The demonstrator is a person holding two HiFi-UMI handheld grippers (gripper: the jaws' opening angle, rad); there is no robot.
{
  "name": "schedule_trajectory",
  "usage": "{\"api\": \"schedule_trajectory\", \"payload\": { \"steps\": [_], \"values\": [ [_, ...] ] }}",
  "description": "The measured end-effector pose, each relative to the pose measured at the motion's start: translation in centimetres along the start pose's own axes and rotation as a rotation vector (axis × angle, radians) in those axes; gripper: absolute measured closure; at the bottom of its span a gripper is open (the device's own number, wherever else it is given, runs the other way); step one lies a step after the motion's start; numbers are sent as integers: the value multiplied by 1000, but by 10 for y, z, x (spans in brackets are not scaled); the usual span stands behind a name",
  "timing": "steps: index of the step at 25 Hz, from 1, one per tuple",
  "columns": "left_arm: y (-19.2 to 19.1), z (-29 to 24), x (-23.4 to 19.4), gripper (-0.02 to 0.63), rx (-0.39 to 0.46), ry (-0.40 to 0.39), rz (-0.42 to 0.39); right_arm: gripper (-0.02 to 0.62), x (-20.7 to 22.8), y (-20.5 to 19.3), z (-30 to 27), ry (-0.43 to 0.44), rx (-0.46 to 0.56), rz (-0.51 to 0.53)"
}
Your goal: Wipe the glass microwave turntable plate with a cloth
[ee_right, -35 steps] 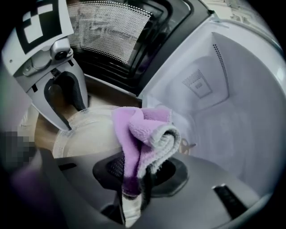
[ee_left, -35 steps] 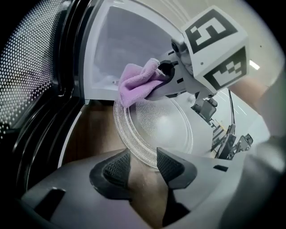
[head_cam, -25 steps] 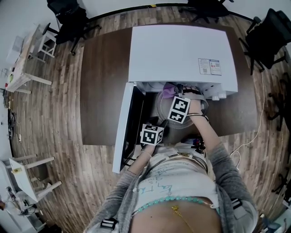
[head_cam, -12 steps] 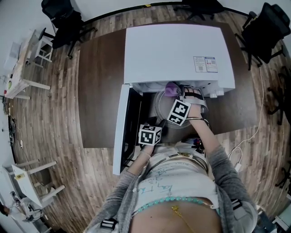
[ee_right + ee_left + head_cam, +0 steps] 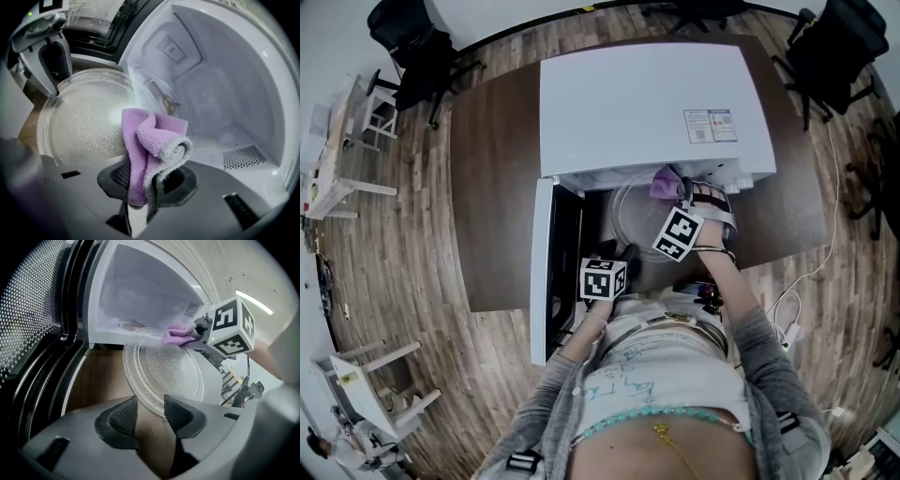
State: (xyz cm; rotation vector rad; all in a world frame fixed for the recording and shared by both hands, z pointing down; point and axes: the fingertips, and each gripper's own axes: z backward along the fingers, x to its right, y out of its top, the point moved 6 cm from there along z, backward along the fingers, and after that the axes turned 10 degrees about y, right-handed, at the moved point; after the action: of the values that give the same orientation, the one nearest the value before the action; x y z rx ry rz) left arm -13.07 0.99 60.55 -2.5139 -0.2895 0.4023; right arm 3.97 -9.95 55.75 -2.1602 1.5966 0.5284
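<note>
Purple cloth (image 5: 152, 138) pinched in right hand-held gripper (image 5: 150, 180) over glass plate (image 5: 79, 122); left hand-held gripper (image 5: 149, 412) spread at rim.

**Three cameras, one microwave**

Head view looks steeply down from well above the microwave (image 5: 647, 103). Left gripper view sits low by the open door (image 5: 541, 272), facing in. Right gripper view peers into the cavity, closer still. All three share the glass plate (image 5: 630, 217).

1. Black swivel chairs (image 5: 411, 49) are standing at the upper corners, suggesting an office.
2. White work tables (image 5: 337, 150) are lining the left edge.
3. Wood-plank flooring (image 5: 403, 262) is running throughout.
</note>
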Motion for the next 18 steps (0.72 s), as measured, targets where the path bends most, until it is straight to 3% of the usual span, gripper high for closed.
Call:
{"api": "schedule_trajectory", "payload": {
  "steps": [18],
  "values": [
    [0, 1, 0, 414, -5, 4, -9, 481, -27, -48, 10, 41, -79, -98]
  ]
}}
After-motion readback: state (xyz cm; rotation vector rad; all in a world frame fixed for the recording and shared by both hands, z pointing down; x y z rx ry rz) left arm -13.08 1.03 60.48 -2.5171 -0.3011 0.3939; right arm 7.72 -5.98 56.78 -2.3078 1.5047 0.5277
